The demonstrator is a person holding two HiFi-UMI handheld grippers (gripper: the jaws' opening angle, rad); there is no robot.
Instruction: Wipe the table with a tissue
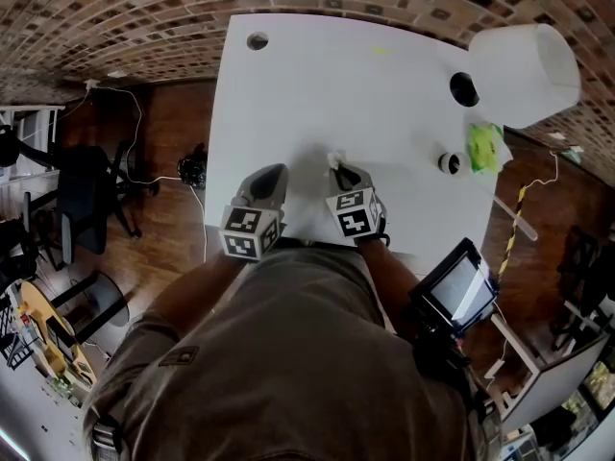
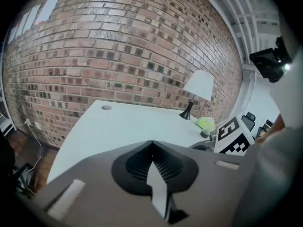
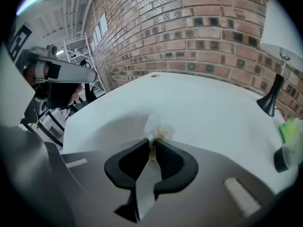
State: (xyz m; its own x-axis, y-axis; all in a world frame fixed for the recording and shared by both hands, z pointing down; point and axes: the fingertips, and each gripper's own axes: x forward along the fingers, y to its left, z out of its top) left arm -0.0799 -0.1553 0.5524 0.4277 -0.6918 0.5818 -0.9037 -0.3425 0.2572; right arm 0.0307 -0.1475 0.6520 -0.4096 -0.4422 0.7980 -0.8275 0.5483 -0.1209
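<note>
A crumpled white tissue (image 3: 157,126) sticks out from the tips of my right gripper (image 3: 153,141), whose jaws are shut on it. In the head view the tissue (image 1: 334,159) rests on the white table (image 1: 317,94) near its front edge, ahead of the right gripper (image 1: 342,175). My left gripper (image 1: 275,173) hovers just left of it over the table's front part. In the left gripper view its jaws (image 2: 151,144) meet at the tips with nothing between them.
A white lamp (image 1: 524,73) with a black base (image 1: 464,88) stands at the table's right back. A green packet (image 1: 483,148) and a small black-and-white roll (image 1: 449,163) lie near the right edge. A cable hole (image 1: 257,40) is at the back left. Chairs stand on the wood floor at left.
</note>
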